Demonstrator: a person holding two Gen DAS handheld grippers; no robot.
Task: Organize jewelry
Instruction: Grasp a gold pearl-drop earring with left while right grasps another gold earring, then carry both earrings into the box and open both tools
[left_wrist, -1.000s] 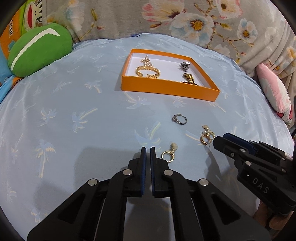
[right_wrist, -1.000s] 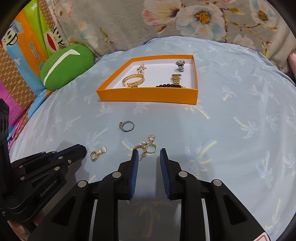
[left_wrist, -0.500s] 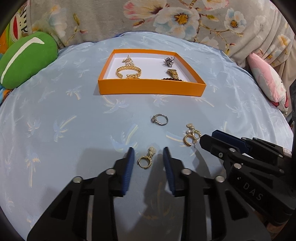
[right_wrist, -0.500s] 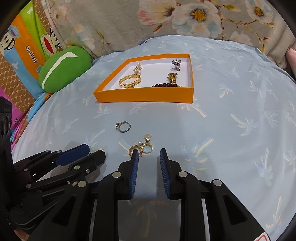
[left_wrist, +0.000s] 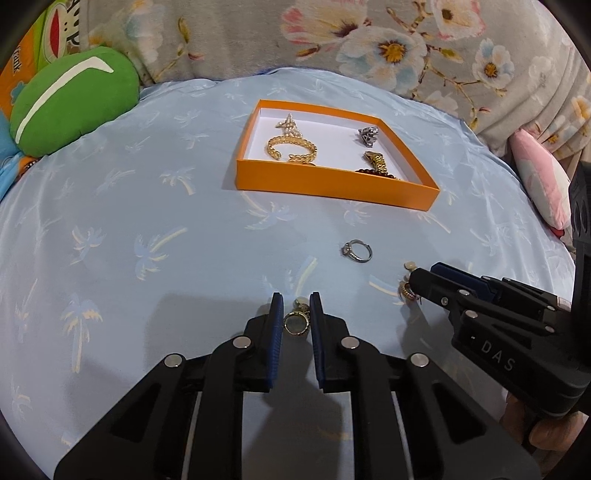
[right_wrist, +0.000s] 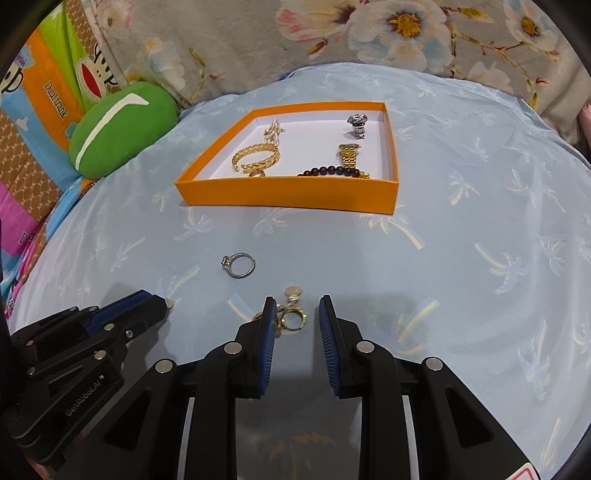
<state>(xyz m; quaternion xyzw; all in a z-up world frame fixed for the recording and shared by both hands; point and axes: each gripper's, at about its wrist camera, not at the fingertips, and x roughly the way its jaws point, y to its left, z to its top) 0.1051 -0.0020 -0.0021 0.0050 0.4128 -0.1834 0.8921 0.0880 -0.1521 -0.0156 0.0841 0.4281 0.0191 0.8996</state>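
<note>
Our left claw (left_wrist: 296, 314) is closing around a tiny, light, stiff gold earring (left_wrist: 296, 322); we pinch its hoop. Right claw (right_wrist: 294, 314) stands spread.

Both grippers are matte black plastic with angular, open-framed arms and round silver screw heads. The left gripper (left_wrist: 296, 317) carries ribbed blue pads and white "GenRobot.AI" lettering; the right gripper (right_wrist: 293, 319) has matching blue pads and "DAS" lettering.

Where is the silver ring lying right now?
The silver ring lies loose on the blue sheet, between the orange box and the grippers; in the right wrist view it sits up-left of the gold earrings.
</note>
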